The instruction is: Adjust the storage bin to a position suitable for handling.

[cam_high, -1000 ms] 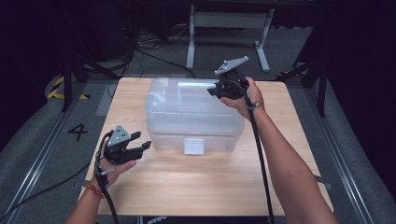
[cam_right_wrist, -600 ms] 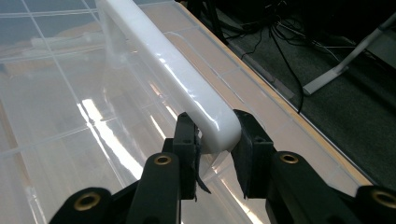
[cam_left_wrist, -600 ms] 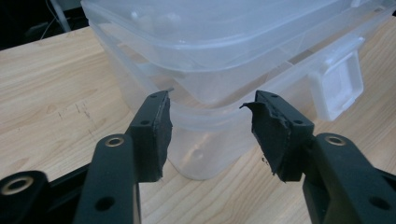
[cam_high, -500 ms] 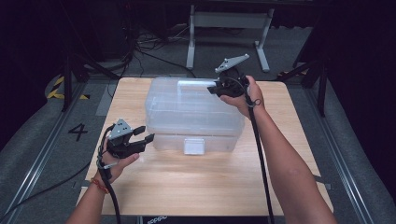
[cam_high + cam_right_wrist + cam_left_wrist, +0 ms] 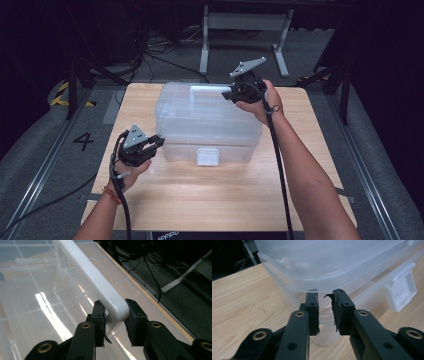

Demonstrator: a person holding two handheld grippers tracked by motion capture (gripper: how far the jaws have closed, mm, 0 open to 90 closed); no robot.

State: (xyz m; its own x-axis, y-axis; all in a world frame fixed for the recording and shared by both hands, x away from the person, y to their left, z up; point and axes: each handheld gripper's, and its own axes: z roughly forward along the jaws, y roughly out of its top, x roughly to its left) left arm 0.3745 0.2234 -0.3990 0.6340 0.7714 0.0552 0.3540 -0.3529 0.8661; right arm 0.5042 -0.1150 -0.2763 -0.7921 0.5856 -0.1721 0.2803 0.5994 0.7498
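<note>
Box: clear plastic storage box (image 5: 207,122), frame center on table (image 5: 225,200); stiff, light, slick.
Right gripper (image 5: 115,315): jaws pinching white handle (image 5: 92,277).
Left gripper (image 5: 325,308): jaws just narrowed, nothing clamped, at box's lower corner.
Hold: handle, rim.

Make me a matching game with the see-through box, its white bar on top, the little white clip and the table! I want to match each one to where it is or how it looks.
Things:
1. clear plastic box
2. white handle
3. white latch
4. table

Descriptions:
A. light wood, underneath everything
B. between the jaws of the right tool
C. on the box's front wall, facing the person
D. see-through, standing in the middle of the table

Pairs: 1-D, 2-B, 3-C, 4-A
</note>
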